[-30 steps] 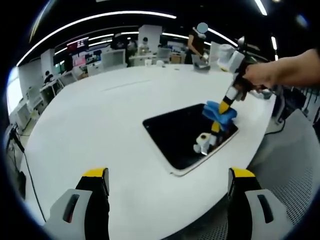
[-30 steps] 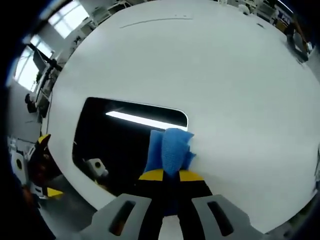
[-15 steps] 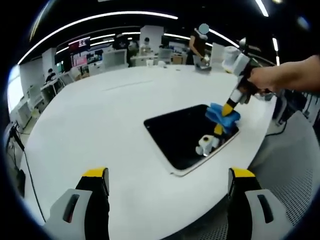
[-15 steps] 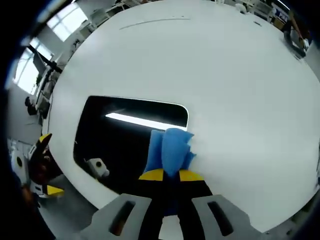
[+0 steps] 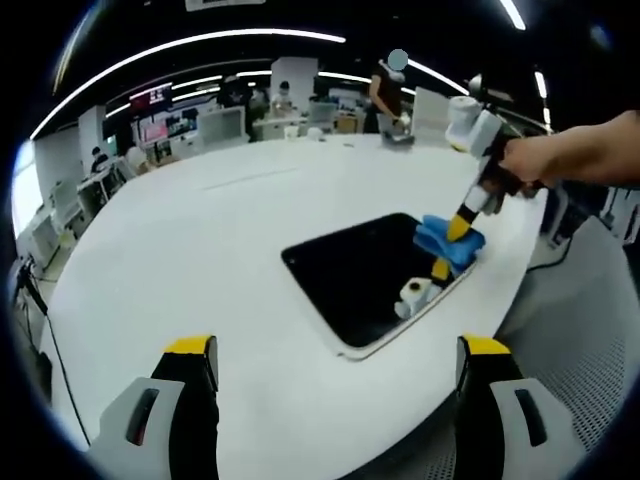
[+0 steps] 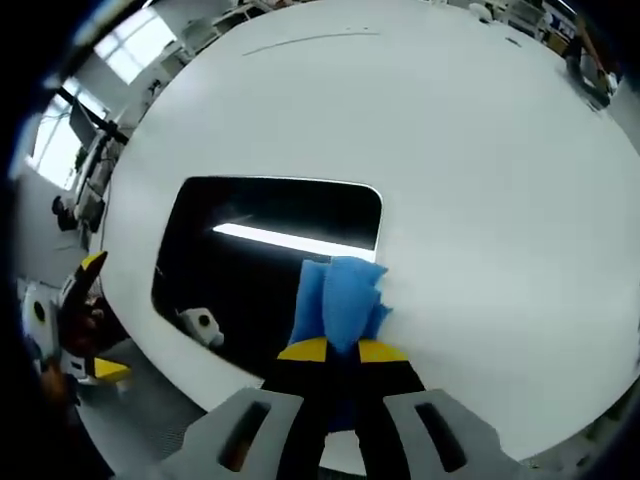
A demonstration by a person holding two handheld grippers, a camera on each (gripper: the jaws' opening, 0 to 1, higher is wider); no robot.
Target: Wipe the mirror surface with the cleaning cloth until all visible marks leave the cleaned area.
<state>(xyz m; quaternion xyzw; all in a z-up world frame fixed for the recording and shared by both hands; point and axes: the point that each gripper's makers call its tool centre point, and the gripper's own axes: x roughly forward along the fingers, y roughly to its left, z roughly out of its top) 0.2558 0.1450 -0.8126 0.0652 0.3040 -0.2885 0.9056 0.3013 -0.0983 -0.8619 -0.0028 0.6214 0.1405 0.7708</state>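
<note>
In the left gripper view the left gripper (image 5: 330, 400) hangs low over the near edge of the round white surface (image 5: 180, 250), its yellow-tipped fingers (image 5: 190, 348) wide apart and holding nothing. Beyond them lies the mirror (image 5: 365, 280), a dark rounded rectangle flat on the surface near the edge on the right of this view. The right gripper (image 5: 463, 222), held in a person's hand (image 5: 535, 160), reaches down to the mirror's far right corner with the blue cleaning cloth (image 5: 448, 243) pressed against the glass there. In the right gripper view the right gripper (image 6: 335, 352) has its fingers together, clamped on the cleaning cloth (image 6: 340, 300), which sits at the mirror's (image 6: 265, 260) edge, partly over the glass and partly over the surface (image 6: 480, 180); a bright strip of ceiling light is reflected in the glass just beyond it. Compared with a second ago, the cloth has slid a little toward the mirror's far right corner, and the grip on it has not changed. That suggests a wiping stroke running out to the edge, so this corner is probably being finished; the glass looks dark and clean, but any fine marks are too small to tell. Farther off, desks, screens and a standing person fill the room.
</note>
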